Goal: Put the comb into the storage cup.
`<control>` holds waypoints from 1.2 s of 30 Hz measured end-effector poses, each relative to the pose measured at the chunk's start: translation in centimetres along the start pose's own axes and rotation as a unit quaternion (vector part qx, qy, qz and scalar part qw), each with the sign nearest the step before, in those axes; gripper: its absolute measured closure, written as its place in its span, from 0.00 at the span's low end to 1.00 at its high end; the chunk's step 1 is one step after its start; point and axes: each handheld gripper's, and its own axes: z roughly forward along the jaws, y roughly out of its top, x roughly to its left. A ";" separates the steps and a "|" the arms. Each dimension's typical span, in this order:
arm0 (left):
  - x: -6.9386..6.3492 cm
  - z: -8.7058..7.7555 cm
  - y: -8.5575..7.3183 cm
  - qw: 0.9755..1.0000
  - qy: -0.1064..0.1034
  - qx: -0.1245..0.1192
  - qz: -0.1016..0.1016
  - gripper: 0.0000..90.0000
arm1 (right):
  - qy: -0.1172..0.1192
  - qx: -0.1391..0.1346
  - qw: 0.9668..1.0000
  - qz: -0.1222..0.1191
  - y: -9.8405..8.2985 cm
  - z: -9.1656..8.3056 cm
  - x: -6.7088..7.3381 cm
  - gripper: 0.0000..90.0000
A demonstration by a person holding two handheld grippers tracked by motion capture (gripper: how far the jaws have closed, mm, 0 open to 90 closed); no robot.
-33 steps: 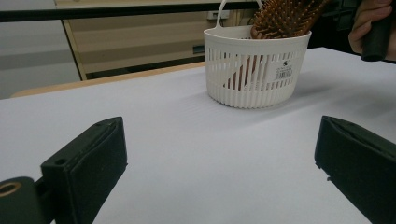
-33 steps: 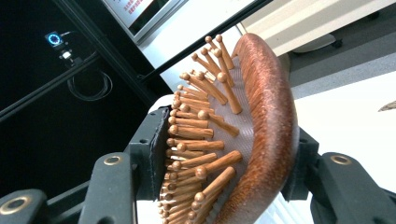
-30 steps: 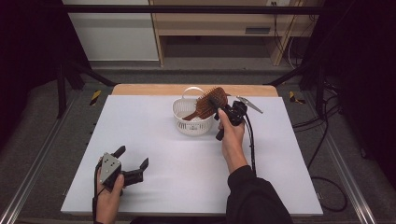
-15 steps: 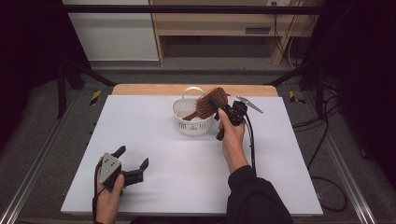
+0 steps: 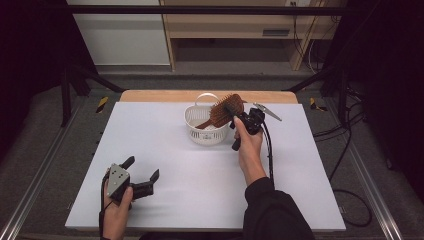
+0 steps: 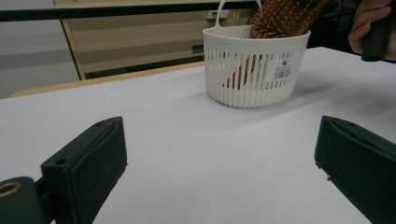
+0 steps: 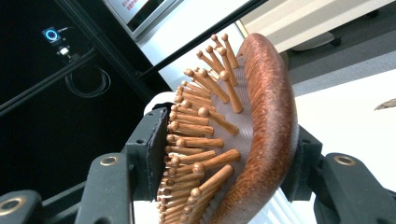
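A brown wooden hairbrush (image 5: 227, 109) leans out of a white slatted basket (image 5: 206, 131) at the back middle of the table, handle down inside, bristled head above the right rim. My right gripper (image 5: 235, 114) is shut on that head: in the right gripper view one pad meets the bristle tips and the other the back of the hairbrush (image 7: 266, 116). My left gripper (image 5: 144, 167) rests near the front left corner, open, with nothing between its jaws. From the left gripper view (image 6: 219, 158) the basket (image 6: 254, 70) stands ahead with the hairbrush (image 6: 285, 16) poking out.
The white table top (image 5: 200, 200) is bare between the left gripper and the basket. A wooden strip (image 5: 150, 95) runs along its far edge, with a shelf unit (image 5: 230, 30) behind. Cables (image 5: 345, 150) lie on the floor to the right.
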 end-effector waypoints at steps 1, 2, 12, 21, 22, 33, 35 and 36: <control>0.0 0.0 0.0 1.000 0.000 0.000 0.000 0.03 | 0.000 0.000 1.000 0.000 0.0 0.0 0.0 0.47; 0.0 0.0 0.0 1.000 0.000 0.000 -0.001 0.03 | 0.000 0.000 1.000 -0.001 0.0 0.0 0.0 0.47; 0.0 0.0 0.0 1.000 -0.001 0.000 -0.002 0.02 | -0.001 0.003 1.000 0.000 0.0 0.0 -0.1 0.46; 0.0 0.0 0.0 1.000 -0.001 0.001 -0.001 0.03 | -0.001 0.005 1.000 -0.005 0.1 0.0 -0.2 0.45; 0.0 0.0 0.0 1.000 -0.002 0.001 -0.001 0.02 | -0.002 0.006 1.000 -0.006 0.1 0.0 -0.2 0.45; -0.1 0.0 0.0 1.000 -0.002 0.001 -0.001 0.03 | -0.012 0.011 1.000 -0.013 0.2 -0.2 -0.4 0.40; 0.0 0.0 0.0 1.000 -0.002 0.002 -0.001 0.03 | -0.015 0.011 1.000 -0.018 0.2 -0.2 -0.4 0.40; 0.0 0.0 0.0 1.000 -0.002 0.001 -0.001 0.02 | -0.016 0.010 1.000 -0.021 0.2 -0.2 -0.4 0.39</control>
